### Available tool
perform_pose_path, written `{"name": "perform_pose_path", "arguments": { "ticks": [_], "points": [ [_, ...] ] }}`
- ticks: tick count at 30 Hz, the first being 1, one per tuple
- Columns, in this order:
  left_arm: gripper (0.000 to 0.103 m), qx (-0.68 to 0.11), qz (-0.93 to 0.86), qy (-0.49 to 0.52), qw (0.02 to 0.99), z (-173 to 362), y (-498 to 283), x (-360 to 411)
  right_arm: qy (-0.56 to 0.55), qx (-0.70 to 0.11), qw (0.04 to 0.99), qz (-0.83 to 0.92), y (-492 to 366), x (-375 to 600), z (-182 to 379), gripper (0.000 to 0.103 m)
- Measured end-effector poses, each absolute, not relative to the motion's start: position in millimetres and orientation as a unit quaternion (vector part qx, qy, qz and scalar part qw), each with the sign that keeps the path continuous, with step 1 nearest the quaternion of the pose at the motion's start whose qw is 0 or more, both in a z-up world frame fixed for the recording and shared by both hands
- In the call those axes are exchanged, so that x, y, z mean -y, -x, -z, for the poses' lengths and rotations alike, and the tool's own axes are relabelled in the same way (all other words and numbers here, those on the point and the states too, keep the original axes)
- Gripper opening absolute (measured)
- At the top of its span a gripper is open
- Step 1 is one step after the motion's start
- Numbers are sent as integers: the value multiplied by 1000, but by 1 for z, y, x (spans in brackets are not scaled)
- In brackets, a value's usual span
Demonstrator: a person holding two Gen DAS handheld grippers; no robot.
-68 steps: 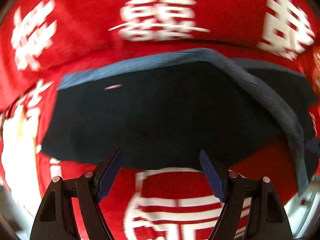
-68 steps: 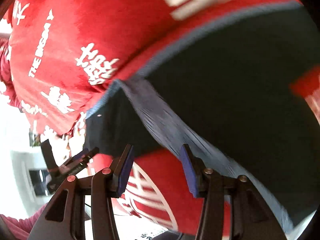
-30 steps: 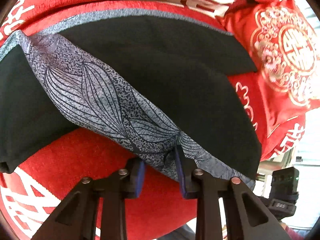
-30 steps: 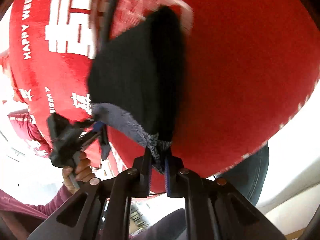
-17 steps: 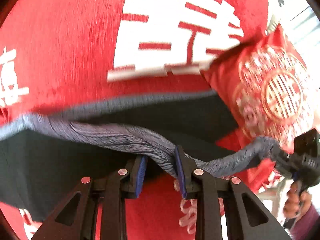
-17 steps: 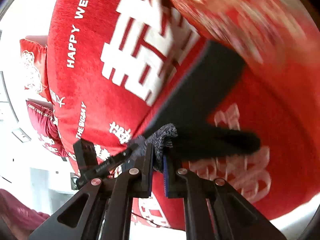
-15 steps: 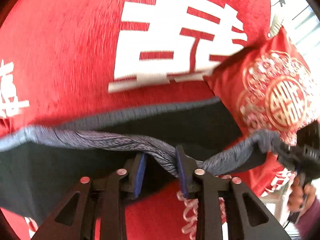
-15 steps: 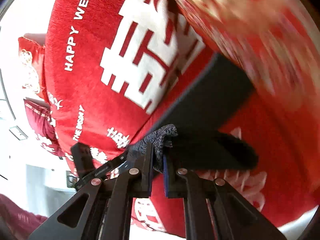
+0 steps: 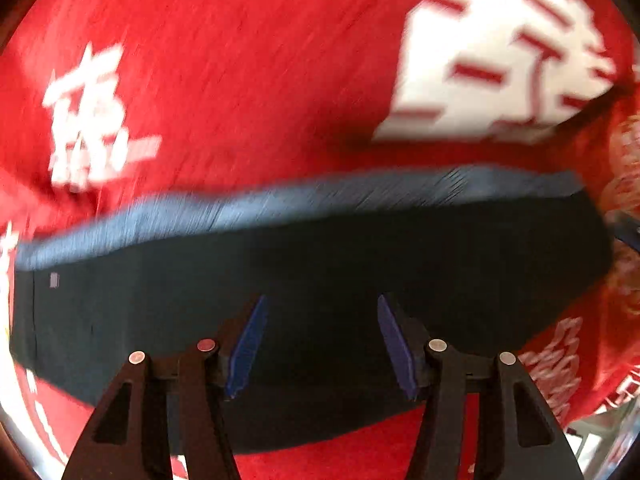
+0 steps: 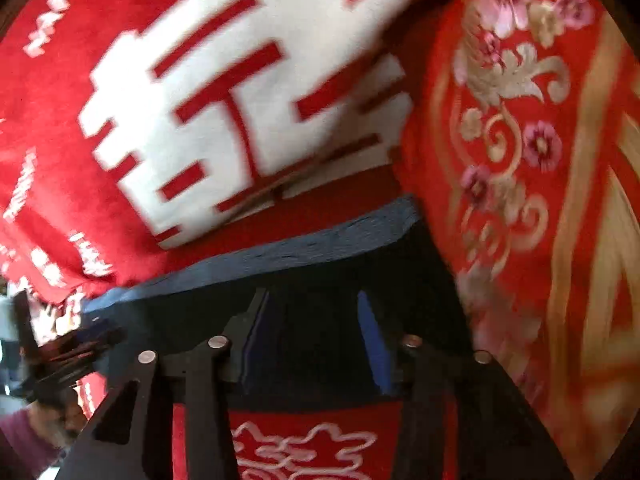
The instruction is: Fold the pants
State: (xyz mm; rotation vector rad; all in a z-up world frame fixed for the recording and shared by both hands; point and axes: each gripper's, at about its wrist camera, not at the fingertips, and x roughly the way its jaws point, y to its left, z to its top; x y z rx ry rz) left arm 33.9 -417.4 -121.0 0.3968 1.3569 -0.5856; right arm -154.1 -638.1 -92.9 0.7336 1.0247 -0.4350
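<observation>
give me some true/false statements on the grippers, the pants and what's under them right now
1. The left gripper is clamped on the pants. False: its jaws stand open, nothing between them.
2. The pants lie on a red blanket with white characters. True.
3. The right gripper is open. True.
4. The pants are light grey all over. False: they are dark, with a blue-grey band along the far edge.
5. A red cushion with flowers lies right of the pants in the right wrist view. True.
</observation>
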Motion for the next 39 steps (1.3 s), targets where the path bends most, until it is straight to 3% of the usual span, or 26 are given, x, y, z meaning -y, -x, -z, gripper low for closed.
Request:
{"name": "perform_pose_path", "arguments": {
  "ticks": [7,10,11,12,16,19,23,24,31,37,39],
  "points": [
    [59,-626,238,-181,720,149,-30,396,-451,-460,716,270,201,631,147,48],
    [77,-626,228,-188,722,153,-32,398,-467,-434,714,288,199,638,158,47],
    [78,-627,226,-186,722,155,-32,400,-468,-432,714,291,196,639,160,34],
    [78,-632,226,-179,720,155,-34,399,-469,-433,712,291,192,641,160,7],
    [78,-636,238,-180,712,153,-31,393,-398,-440,755,279,185,630,126,7],
    [79,-625,247,-185,717,157,-24,387,-388,-488,730,279,192,627,148,7],
    [79,-632,242,-188,712,156,-24,385,-391,-495,730,264,198,634,163,18],
    [79,-634,241,-187,710,153,-25,380,-373,-510,724,275,196,630,155,24],
    [79,-597,271,-207,726,127,-29,418,-270,-475,794,267,173,602,87,25],
    [79,-594,259,-214,731,157,-44,459,-264,-526,754,292,122,653,145,25],
    [85,-591,252,-196,740,162,-49,460,-264,-528,748,303,121,670,165,21]
  ]
}}
